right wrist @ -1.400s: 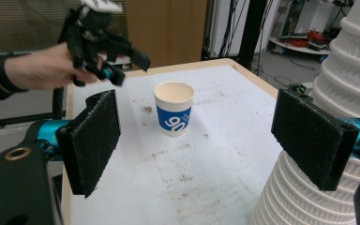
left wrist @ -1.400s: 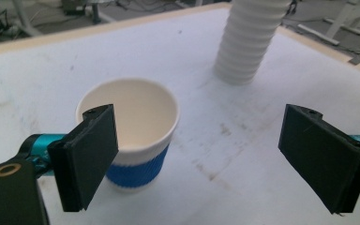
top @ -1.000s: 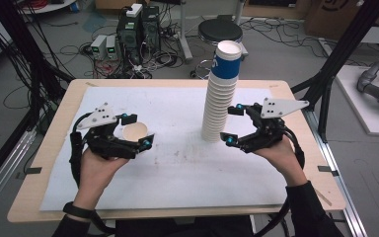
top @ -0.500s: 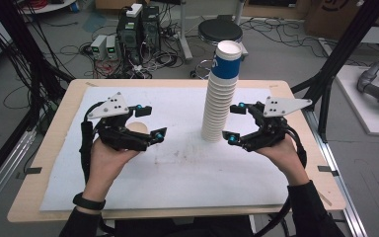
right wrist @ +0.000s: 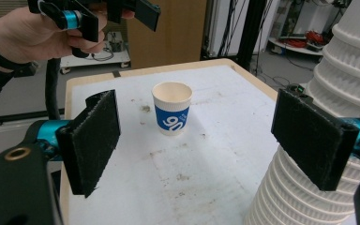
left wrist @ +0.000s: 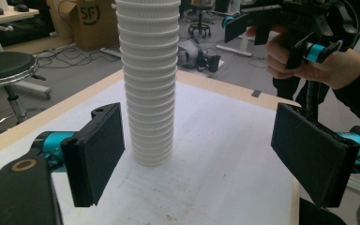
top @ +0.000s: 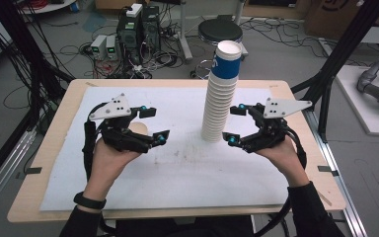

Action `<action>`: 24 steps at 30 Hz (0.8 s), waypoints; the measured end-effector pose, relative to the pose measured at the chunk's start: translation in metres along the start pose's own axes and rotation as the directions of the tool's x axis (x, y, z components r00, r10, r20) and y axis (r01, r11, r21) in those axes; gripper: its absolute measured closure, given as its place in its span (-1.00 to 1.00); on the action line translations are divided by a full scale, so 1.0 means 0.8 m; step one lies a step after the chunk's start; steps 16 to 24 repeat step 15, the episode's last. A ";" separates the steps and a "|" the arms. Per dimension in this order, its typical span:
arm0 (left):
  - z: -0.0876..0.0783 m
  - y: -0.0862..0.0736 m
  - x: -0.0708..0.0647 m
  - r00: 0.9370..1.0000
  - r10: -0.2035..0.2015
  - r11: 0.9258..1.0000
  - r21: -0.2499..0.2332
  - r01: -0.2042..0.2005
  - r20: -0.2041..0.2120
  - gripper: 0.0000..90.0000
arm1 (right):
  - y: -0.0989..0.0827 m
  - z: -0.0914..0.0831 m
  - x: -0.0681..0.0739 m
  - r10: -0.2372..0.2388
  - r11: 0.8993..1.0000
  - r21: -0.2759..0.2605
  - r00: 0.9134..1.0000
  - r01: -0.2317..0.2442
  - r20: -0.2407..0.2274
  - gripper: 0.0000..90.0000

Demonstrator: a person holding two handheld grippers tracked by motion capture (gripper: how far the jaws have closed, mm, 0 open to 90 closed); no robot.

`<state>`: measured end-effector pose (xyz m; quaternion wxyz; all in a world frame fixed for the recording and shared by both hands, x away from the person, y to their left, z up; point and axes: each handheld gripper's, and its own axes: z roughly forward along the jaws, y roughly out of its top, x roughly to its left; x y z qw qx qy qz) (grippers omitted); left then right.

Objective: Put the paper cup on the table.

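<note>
**Both grippers empty, single cup standing free**

On the white paper sheet [top: 187, 173] covering the wooden table [top: 44, 143], a tall stack of white ribbed paper cups [top: 219, 96] stands upright, its topmost cup banded in blue. Your right gripper [top: 239, 124] sits just beside the foot of that stack, jaws spread wide and pressing on nothing. In the right gripper view the stack [right wrist: 337, 112] rises close behind the right-hand pad.

Your left gripper [top: 154, 123] has just been narrowing its jaws, yet they stand apart with nothing between them. A single white paper cup with a blue printed band [right wrist: 172, 108] stands upright on the sheet, apart from both grippers; in the high view it [top: 139, 128] peeks out behind your left gripper.
</note>
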<state>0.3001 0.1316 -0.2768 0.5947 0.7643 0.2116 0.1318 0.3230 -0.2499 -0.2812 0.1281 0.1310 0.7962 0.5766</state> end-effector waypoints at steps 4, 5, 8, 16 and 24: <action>0.004 -0.001 0.000 1.000 0.002 1.000 0.014 -0.002 -0.024 -0.61 | -0.002 0.000 0.002 -0.009 1.000 0.006 1.000 0.009 0.006 -0.64; 0.004 -0.001 0.002 1.000 -0.001 1.000 0.012 0.001 -0.018 -0.61 | -0.002 0.000 0.003 -0.006 1.000 0.008 1.000 0.006 0.005 -0.64; 0.005 -0.002 0.002 1.000 -0.005 1.000 0.011 0.005 -0.019 -0.61 | -0.002 -0.002 0.002 -0.004 1.000 0.001 1.000 0.004 0.006 -0.64; 0.008 -0.003 0.004 1.000 -0.002 1.000 0.009 0.003 -0.013 -0.61 | -0.004 -0.002 0.000 0.001 1.000 0.005 1.000 -0.001 0.008 -0.64; 0.008 -0.003 0.004 1.000 -0.002 1.000 0.009 0.003 -0.013 -0.61 | -0.004 -0.002 0.000 0.001 1.000 0.005 1.000 -0.001 0.008 -0.64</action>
